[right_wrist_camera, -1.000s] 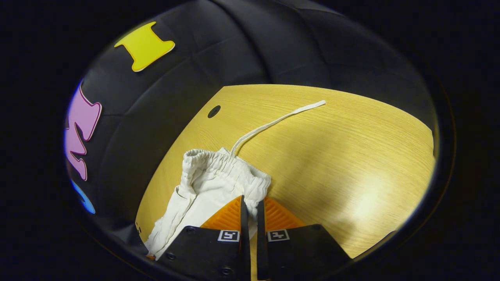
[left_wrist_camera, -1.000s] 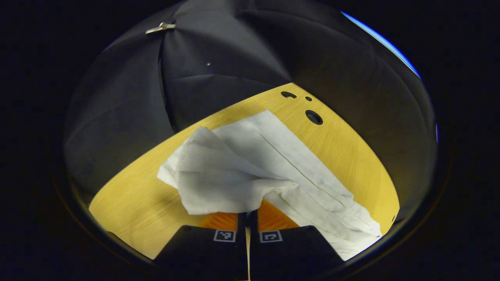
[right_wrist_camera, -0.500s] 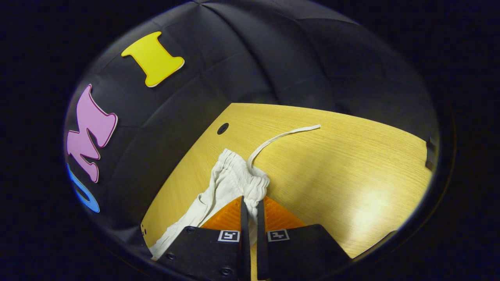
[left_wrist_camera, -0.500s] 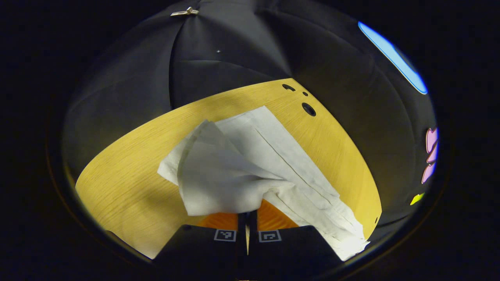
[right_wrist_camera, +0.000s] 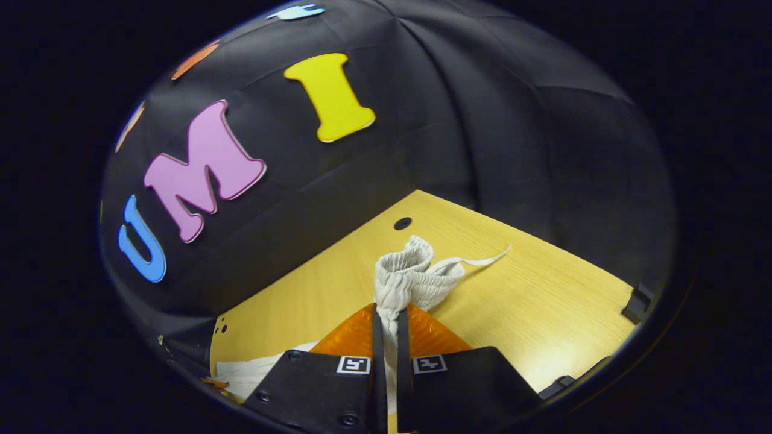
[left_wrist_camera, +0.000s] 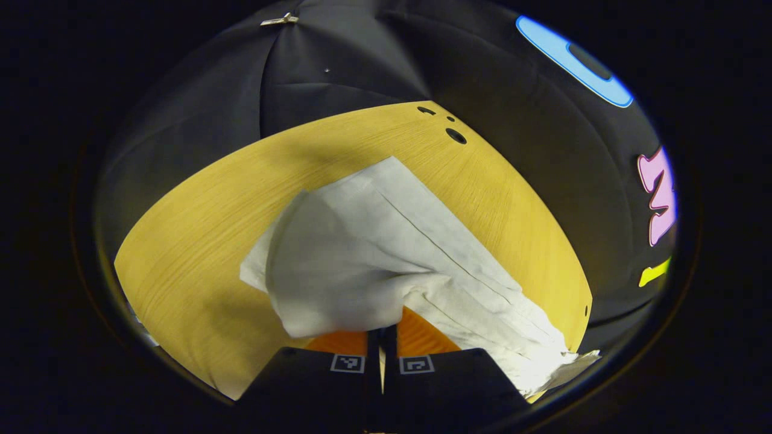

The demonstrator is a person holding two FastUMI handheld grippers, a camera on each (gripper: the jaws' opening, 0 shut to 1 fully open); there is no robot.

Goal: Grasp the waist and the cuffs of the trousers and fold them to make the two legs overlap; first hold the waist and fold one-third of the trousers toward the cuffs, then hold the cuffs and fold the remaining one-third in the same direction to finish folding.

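In the left gripper view, the left gripper has its jaws drawn together on a cuff end of the white cotton trousers. That end bunches just ahead of the fingertips and lifts off the yellow wood-grain table. Beyond the jaws and off to their right, the other trouser leg lies flat on the table and trails away toward the lower right. The two legs do not yet lie squarely one on the other; the raised layer sits askew across the flat one.

In the right gripper view, the right gripper is likewise clamped, here on the gathered elastic waistband, which stands up in a crumpled knot directly ahead of the fingertips. A white drawstring runs out from it to the right of the jaws and rests on the table. A strip of trouser cloth shows low to the left of the jaws.

Judging by this, the legs are being brought together. The risks: the thin cuff fabric may slide out of the left jaws if it is pulled taut against the waist; the pinched waistband is bunched, so laying it down may leave wrinkles; and the loose drawstring could get trapped inside the fold.
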